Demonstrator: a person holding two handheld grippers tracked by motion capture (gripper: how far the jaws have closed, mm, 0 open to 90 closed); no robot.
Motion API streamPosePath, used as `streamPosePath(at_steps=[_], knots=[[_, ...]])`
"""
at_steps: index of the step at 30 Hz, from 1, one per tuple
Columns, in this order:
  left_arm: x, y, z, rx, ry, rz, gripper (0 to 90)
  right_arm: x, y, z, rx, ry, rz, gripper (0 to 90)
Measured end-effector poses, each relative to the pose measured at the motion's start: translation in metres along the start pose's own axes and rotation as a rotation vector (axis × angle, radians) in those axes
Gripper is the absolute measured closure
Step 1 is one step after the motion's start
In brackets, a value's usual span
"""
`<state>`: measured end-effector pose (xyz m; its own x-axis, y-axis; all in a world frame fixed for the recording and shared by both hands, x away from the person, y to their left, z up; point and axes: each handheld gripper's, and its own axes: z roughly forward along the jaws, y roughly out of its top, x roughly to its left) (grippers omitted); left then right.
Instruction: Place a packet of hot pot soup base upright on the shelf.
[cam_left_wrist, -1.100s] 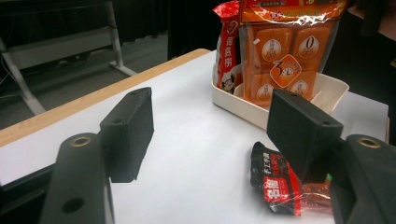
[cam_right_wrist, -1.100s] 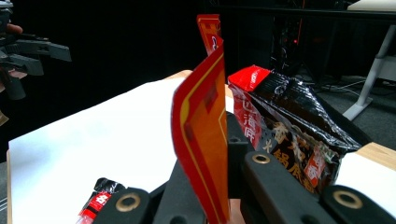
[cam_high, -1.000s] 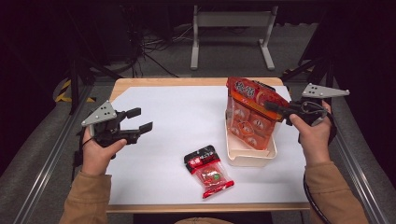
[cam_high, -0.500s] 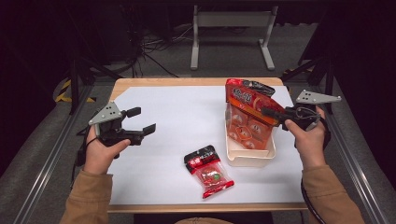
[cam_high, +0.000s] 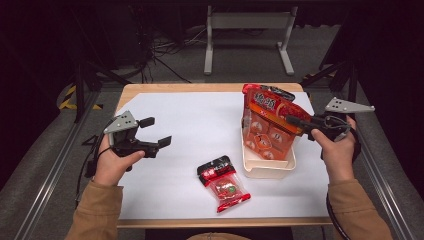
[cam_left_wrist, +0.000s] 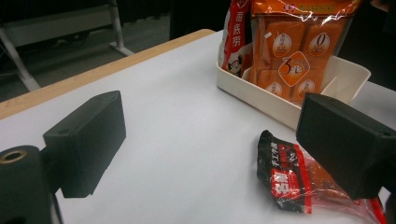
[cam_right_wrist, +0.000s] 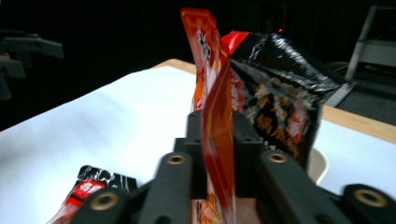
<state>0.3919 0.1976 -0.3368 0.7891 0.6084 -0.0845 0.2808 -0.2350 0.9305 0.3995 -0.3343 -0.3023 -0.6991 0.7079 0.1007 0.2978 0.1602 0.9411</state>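
A large orange-red snack bag (cam_high: 270, 125) (cam_left_wrist: 289, 51) stands upright in a white bin (cam_high: 267, 172) at the right of the table. My right gripper (cam_high: 296, 121) (cam_right_wrist: 219, 130) is at its right edge. Its jaws have just been opening and stand slightly apart, with the bag's seam (cam_right_wrist: 210, 56) between them. A black bag (cam_right_wrist: 280, 93) stands behind it in the bin. My left gripper (cam_high: 156, 131) (cam_left_wrist: 212, 116) hovers over the left of the table. It is open with nothing between its jaws, which have just been opening wider. A small red-and-black packet (cam_high: 223, 182) (cam_left_wrist: 285, 172) lies flat in front of the bin.
White paper (cam_high: 200, 125) covers the wooden table. A metal stand (cam_high: 247, 35) rises from the floor behind the table. Rails run along both sides. The far left corner of the other gripper view shows the left gripper (cam_right_wrist: 23, 51).
The left jaws have spread wider. The right gripper has sunk a little with the big bag, which now sits lower in the bin, and its jaws have parted slightly.
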Motion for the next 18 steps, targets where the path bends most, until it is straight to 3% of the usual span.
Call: streamPosePath(at_steps=[7, 10, 18], knots=[[-0.001, -0.003, 0.003, 0.020, -0.016, 0.003, 7.5, -0.001, -0.002, -0.016, -0.045, -0.019, 0.005, 56.2], [-0.002, -0.005, 0.005, 0.036, -0.017, 0.013, 8.7, 0.000, -0.005, -0.025, -0.072, -0.005, 0.019, 51.9], [-0.003, -0.007, 0.010, 0.059, -0.030, 0.013, 11.1, 0.007, -0.011, -0.038, -0.044, -0.027, -0.024, 44.2]])
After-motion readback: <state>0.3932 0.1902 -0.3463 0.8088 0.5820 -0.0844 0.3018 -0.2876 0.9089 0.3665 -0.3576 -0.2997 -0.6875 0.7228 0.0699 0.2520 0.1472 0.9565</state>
